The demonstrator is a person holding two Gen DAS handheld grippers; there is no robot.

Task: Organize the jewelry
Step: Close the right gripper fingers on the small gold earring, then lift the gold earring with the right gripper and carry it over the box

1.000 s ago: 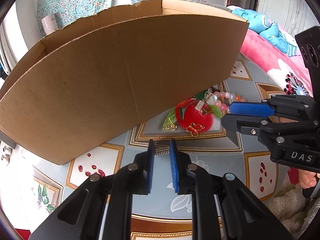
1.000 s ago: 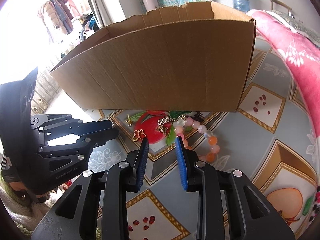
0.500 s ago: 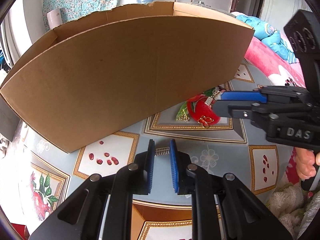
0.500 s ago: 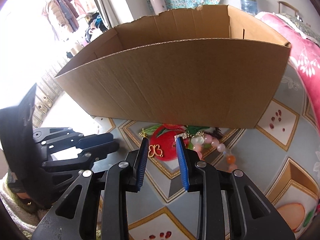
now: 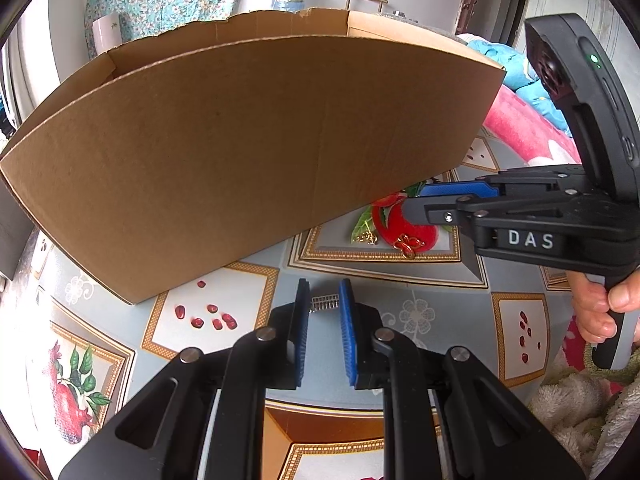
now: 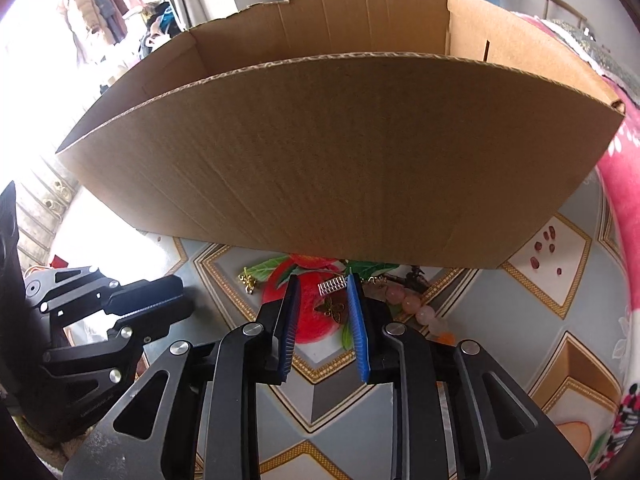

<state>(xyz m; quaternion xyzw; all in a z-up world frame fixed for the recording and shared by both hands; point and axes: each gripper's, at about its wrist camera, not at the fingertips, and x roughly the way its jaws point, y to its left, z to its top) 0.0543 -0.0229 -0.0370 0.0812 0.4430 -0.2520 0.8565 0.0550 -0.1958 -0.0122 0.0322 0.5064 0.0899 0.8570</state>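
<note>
On the patterned surface (image 5: 400, 340), at my far left, the cardboard box (image 5: 240, 152) stands open-topped, filling most of both views; its near wall faces me. My left tool (image 5: 324, 296) sits low in front of the box, its blue pads a narrow gap apart, with a small silver ribbed piece (image 5: 325, 303) lying right at the tips. I cannot tell whether the pads touch it or whether it just lies between them.

Further right, against the foot of the box, the jewelry lies on a red fruit print: a gold clover charm (image 5: 409, 243), a gold clasp (image 5: 365, 237) on the green leaf beside it.

My right tool (image 6: 322, 294) is over this cluster, pads spread, gripping nothing. Between its fingers in the right wrist view: a second silver ribbed piece (image 6: 331, 285) and a bronze butterfly charm (image 6: 333, 309), both flat on the surface. Just right of the right pad runs a pink bead bracelet (image 6: 416, 306), partly hidden by the finger.

At far right, a pink floral blanket (image 6: 616, 168).
</note>
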